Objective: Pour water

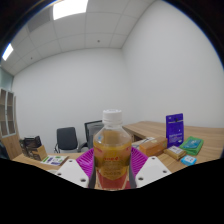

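A clear plastic bottle point(112, 152) with a white cap, an orange label and amber liquid stands upright between my fingers, lifted above the desk. My gripper point(112, 163) is shut on the bottle, its magenta pads point(87, 160) pressing on both sides of the body. The bottle's base is hidden below the fingers. No cup or other vessel shows in this view.
Beyond the bottle lies a wooden desk point(205, 137) with a purple box point(175, 127), teal and blue packets point(191, 146), and an orange packet point(153, 146). An office chair point(67, 138) and a dark monitor point(93, 128) stand behind; a shelf is at far left.
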`<act>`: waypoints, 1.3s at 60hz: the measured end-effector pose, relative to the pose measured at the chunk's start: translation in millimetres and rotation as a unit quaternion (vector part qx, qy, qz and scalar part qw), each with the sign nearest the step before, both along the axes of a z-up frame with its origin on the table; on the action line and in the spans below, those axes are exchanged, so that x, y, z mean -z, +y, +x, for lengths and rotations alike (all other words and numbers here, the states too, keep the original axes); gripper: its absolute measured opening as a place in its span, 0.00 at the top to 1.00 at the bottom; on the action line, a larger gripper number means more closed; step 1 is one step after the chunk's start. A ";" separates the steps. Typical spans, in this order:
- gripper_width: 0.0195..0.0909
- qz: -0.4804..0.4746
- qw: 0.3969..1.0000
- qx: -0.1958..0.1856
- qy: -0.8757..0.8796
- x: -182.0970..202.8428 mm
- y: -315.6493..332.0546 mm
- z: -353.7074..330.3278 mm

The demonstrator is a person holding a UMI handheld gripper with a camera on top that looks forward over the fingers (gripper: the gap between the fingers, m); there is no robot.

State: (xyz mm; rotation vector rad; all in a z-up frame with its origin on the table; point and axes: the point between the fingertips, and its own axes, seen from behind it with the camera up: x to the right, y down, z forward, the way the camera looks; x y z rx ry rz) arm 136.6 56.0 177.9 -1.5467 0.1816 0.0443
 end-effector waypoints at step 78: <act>0.10 -0.098 0.989 -0.102 -0.042 48.0 -179.6 -44.7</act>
